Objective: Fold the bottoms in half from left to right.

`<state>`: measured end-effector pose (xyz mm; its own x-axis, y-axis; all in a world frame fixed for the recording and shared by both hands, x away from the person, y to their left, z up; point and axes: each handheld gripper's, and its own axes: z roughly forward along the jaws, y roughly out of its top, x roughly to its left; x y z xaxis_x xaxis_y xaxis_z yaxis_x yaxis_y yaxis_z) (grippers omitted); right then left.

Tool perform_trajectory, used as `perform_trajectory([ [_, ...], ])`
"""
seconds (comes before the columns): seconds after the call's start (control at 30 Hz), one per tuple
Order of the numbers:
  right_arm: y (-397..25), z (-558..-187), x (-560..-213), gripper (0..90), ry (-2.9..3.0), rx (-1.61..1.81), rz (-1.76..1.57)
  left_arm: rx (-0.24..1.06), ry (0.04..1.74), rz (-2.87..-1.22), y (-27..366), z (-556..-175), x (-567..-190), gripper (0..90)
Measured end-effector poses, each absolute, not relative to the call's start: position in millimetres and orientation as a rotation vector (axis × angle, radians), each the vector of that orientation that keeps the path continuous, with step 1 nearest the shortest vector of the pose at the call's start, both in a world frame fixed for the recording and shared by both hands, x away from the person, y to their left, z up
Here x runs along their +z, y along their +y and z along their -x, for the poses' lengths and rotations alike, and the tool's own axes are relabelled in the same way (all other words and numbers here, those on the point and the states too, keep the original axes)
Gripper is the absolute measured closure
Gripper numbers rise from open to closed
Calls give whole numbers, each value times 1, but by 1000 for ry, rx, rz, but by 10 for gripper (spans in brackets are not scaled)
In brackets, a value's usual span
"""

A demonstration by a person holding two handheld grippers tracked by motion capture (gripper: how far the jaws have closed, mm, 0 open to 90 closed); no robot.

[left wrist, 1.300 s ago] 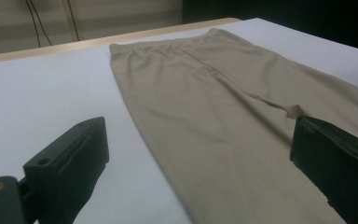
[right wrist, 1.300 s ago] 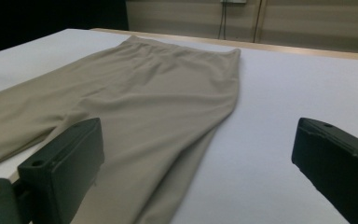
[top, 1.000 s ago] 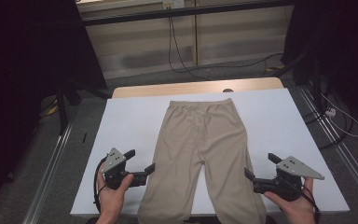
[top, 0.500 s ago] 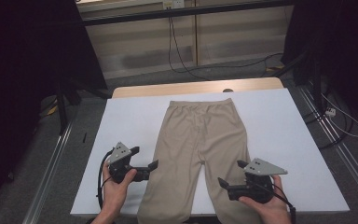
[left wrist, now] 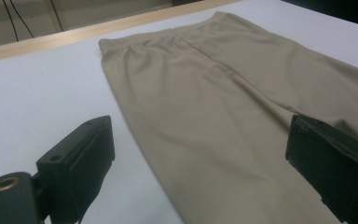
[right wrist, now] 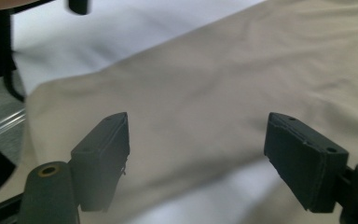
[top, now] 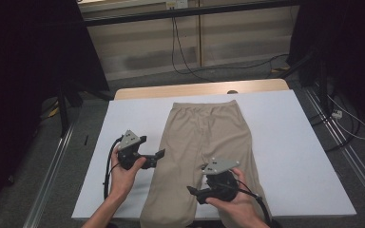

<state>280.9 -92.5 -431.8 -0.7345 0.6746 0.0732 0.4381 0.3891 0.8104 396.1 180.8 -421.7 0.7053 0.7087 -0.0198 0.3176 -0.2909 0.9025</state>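
1. Nearest to the person, the right gripper (top: 196, 191) is hovering low over the tan pants (top: 209, 152), above the gap between the two legs near the front edge of the table (top: 309, 156). It is pointing toward the person's left side.
2. In the right gripper view its two black jaws are standing wide apart with nothing between them — just tan cloth and a small patch of white table below.
3. The person's right hand (top: 237, 202) is wrapping around the right gripper from below, with the grey three-cornered plate (top: 221, 165) sitting on top.
4. A bit farther in, the left gripper (top: 158, 155) is hanging just beside the outer edge of the pants' left leg, pointing at it.
5. In the left gripper view the jaws are spread wide too — one is sitting over white table, the other over tan cloth, and the leg's edge is running between them.
6. The left hand (top: 123, 170) is holding that gripper, and a black cable (top: 107, 171) is looping down beside the wrist.
7. The pants are lying flat in the middle of the white table, legs pointing toward the person and the waistband (top: 202, 105) at the far side.
8. Past the waistband, a strip of bare wood (top: 195, 89) is showing at the table's far edge.
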Motion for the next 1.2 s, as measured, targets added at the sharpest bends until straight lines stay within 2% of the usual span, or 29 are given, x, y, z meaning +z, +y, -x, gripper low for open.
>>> perform_trajectory([
  [0.2, -56, -293, -432, 148, 2427, 1228, -972, 456, 821, -1897, 171, -429, -422, 79],
  [0.37, -35, -298, -432, 164, 2442, 1201, -950, 420, 847, -1902, 169, -442, -434, 77],
  [0.43, -25, -301, -435, 192, 2472, 1192, -930, 388, 874, -1914, 171, -445, -437, 73],
  [0.47, -15, -303, -439, 267, 2506, 1200, -905, 372, 895, -1901, 173, -445, -438, 68],
  [0.57, -3, -303, -443, 282, 2515, 1197, -889, 385, 902, -1892, 177, -445, -436, 67],
  [0.6, 9, -303, -446, 328, 2519, 1186, -860, 397, 907, -1888, 180, -445, -435, 67],
  [0.63, 9, -303, -446, 328, 2519, 1186, -860, 397, 907, -1888, 180, -445, -435, 67],
  [0.67, 22, -305, -449, 430, 2547, 1184, -842, 395, 912, -1889, 182, -445, -435, 67],
  [0.7, 27, -306, -451, 449, 2558, 1181, -846, 390, 923, -1882, 182, -445, -436, 67],
  [0.83, 44, -307, -458, 471, 2556, 1131, -842, 399, 930, -1894, 184, -446, -438, 67],
  [1.03, 54, -308, -465, 409, 2548, 1111, -851, 393, 941, -1893, 186, -446, -439, 68],
  [1.13, 57, -303, -467, 419, 2517, 1084, -842, 388, 950, -1889, 185, -446, -440, 70],
  [1.17, 55, -302, -467, 537, 2503, 1078, -871, 386, 948, -1894, 185, -446, -440, 70],
  [1.2, 55, -302, -467, 537, 2503, 1078, -871, 382, 947, -1894, 185, -446, -440, 70],
])
